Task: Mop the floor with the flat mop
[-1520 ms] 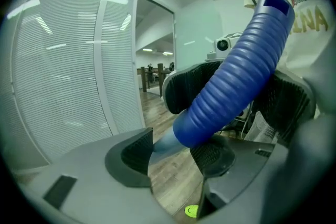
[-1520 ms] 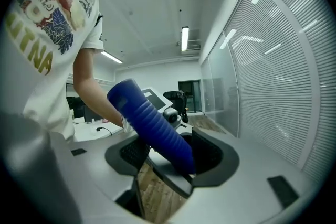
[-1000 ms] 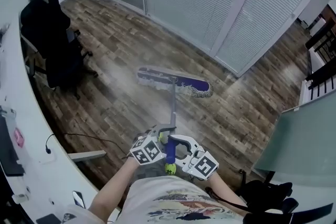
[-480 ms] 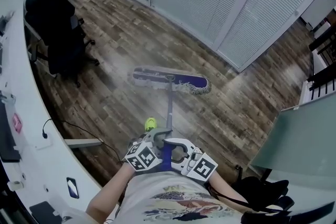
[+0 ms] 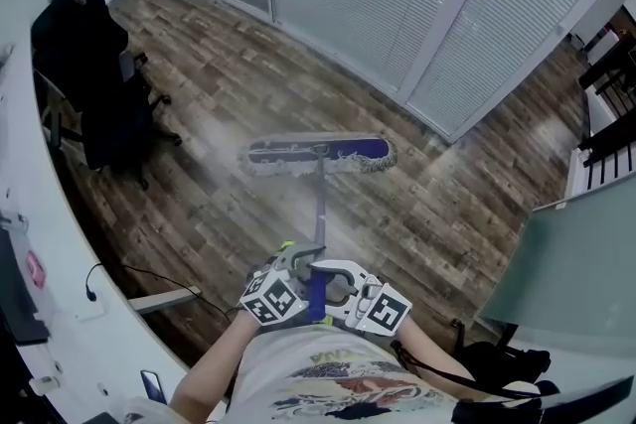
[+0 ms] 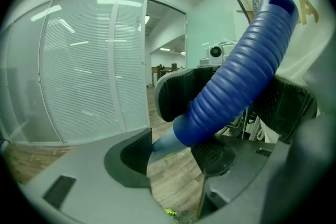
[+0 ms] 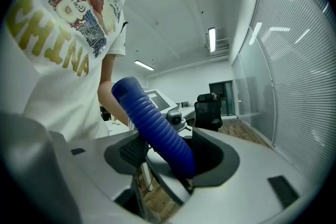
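From above, my two marker cubes and my shirt hid most of my hands, and only a short strip of the mop's blue ribbed grip (image 5: 315,293) showed between the cubes. A speck of yellow-green (image 5: 287,246) sat just beside my left hand-held gripper (image 5: 301,261), too small for me to tell what it was. A dark bundle (image 5: 502,364) by my right side was cut off at the frame's bottom and hard to make out, as was a black rack (image 5: 608,109) at the right edge. I counted one flat mop, its head (image 5: 318,155) lying flat on the wood-plank floor (image 5: 209,65) out in front of me, near the blind-covered glass partition (image 5: 388,5), with its single grey shaft (image 5: 321,204) running back to my grippers. There were two grippers, both on that one handle. The left hand-held gripper (image 6: 173,155) was closed round it where the grey shaft met the blue grip (image 6: 236,76), the pads against it on both sides. The right hand-held gripper (image 7: 173,157), seen from above just behind the left (image 5: 333,281), held the blue grip (image 7: 155,126) between its pads; its jaws had just been easing a little wider, yet the grip sat pressed between them. One black office chair (image 5: 94,84) stood by the curved white table (image 5: 40,243), partly cut off at the left, and one cable (image 5: 149,259) trailed along the floor beneath the table's edge.
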`<state>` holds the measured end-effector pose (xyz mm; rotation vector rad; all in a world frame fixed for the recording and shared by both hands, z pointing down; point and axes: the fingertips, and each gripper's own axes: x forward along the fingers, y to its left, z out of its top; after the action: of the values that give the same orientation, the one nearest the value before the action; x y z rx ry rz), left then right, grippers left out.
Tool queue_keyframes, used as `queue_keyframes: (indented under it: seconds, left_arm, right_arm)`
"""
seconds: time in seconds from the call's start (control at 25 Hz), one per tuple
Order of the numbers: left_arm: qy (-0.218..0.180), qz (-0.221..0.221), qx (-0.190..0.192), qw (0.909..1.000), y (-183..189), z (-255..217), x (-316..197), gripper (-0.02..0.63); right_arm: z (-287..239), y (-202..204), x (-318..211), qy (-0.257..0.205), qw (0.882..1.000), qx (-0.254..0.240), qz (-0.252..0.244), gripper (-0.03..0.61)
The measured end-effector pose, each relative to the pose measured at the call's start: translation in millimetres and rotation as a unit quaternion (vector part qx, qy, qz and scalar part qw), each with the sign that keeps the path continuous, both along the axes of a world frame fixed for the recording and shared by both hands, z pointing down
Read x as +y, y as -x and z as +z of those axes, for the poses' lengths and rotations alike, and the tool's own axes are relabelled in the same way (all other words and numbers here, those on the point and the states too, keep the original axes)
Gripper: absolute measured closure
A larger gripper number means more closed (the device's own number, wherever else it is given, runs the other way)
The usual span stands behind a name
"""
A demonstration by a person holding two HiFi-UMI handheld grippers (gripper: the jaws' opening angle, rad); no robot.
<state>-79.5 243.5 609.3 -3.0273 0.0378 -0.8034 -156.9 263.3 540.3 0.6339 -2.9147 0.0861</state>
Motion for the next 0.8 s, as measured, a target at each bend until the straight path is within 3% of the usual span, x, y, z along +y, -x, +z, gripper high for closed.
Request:
queue_keyframes:
  seconds: [0.52, 0.8]
  left_arm:
    - [0.007, 0.029, 0.006, 0.9995, 8.5, -4.6, -196.8, 0.410]
    - [0.003, 0.042, 0.005, 0.9991, -18.9, 4.2, -270.5, 0.410]
  right_arm:
    - [-9.8, 11.0, -203.8, -0.021, 0.999, -0.017, 0.037, 0.339]
    - [-3.1, -16.5, -279.5, -0.027, 0.997, -0.020, 0.062, 0.339]
